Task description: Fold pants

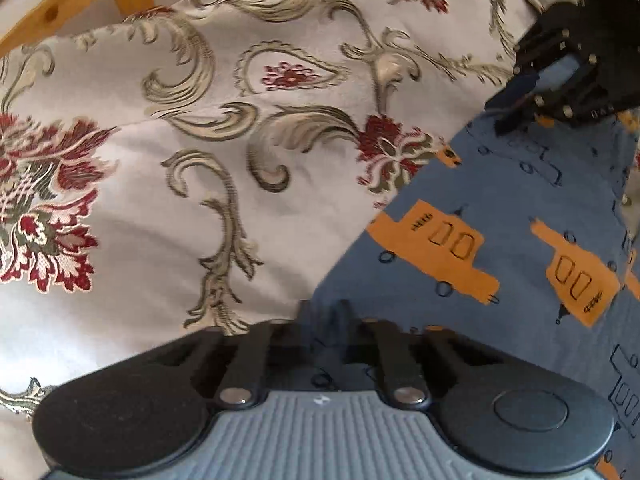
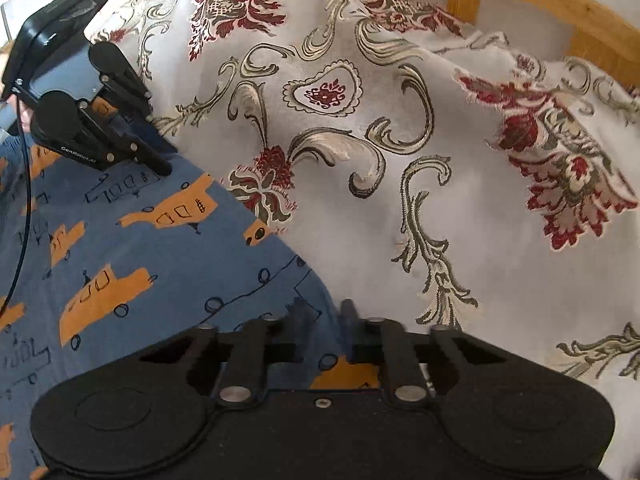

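Both claws, left claw and right claw, pinch blue pants on floral cloth.

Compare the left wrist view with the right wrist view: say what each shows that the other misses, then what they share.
Only the left wrist view shows the right gripper from outside, shut on the pants edge. Only the right wrist view shows the left gripper from outside, with its trailing black cable. Both show the blue truck-print pants, the floral bedcover and the wooden frame.
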A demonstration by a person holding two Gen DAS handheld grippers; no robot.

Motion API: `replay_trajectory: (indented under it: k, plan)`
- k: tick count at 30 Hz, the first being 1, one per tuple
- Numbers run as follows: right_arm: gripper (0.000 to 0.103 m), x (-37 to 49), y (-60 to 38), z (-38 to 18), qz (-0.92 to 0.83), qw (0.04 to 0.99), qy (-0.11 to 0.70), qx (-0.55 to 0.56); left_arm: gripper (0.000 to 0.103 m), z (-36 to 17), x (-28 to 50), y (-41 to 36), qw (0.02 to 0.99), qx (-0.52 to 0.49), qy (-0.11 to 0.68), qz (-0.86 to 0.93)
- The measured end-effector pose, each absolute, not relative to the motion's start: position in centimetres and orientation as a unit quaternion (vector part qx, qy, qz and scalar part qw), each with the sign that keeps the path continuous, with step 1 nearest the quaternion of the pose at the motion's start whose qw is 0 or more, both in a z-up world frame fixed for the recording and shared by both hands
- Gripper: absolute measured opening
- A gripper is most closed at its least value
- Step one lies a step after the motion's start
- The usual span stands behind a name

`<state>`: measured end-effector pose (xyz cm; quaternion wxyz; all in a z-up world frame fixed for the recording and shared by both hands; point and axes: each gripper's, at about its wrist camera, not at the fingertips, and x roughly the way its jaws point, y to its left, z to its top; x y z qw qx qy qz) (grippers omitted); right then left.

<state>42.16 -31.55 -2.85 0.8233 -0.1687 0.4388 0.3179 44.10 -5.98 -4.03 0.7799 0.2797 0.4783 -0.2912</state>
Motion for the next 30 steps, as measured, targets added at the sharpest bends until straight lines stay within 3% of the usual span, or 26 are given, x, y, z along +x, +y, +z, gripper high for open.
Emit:
replay_trajectory:
  k: [4, 15, 24, 28, 30]
  plan:
    - [0.003, 40.6, -30.7, -2.5, 0.293, 0.838, 0.417, -0.197, 0.002, -3.8, 42.7, -6.5, 0.797, 0.292, 0.457, -0.268]
    - [0.002, 39.1, -28.0, -0.3, 0.212, 0.875, 0.289, -0.325, 0.002, 0.1, 41.6, -7.4, 0.883, 0.286, 0.332, -0.166]
    - [0.000, 45.6, -26.1, -3.2, 0.159, 0.870, 0.300, -0.359, 0.004, -2.9, 46.5, -7.3, 0.889, 0.287, 0.337, -0.122]
    - [0.000, 46.6, -26.5, -4.3, 0.150, 0.877, 0.307, -0.338, 0.017, -3.3, 46.1, -6.6, 0.888, 0.292, 0.330, -0.132]
    - [0.011, 46.3, -26.9, -4.0, 0.143, 0.887, 0.303, -0.319, 0.034, -2.6, 45.8, -5.7, 0.890, 0.279, 0.329, -0.144]
